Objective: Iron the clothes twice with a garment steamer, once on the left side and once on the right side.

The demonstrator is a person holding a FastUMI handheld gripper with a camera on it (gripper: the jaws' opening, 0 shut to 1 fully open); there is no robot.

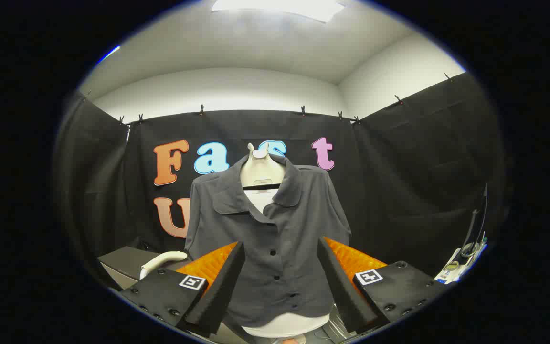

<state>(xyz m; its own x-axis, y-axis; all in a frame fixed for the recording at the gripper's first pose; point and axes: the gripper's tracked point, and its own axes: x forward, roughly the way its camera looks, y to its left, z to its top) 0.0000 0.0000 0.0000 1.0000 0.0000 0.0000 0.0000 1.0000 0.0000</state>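
A dark grey short-sleeved shirt (275, 224) with buttons down its front hangs on a white mannequin torso (260, 174), straight ahead beyond my fingers. My gripper (280, 246) stands open, its two fingers spread wide either side of the shirt's lower front, with nothing between them. A white curved handle, apparently the garment steamer (160, 262), lies low behind my left finger, beside the shirt's left sleeve; most of it is hidden.
A dark box or table top (124, 263) carries the white handle at the lower left. At the far right, cables and small items (466, 260) sit on a stand edge. Black cloth walls close in the booth behind and beside the mannequin.
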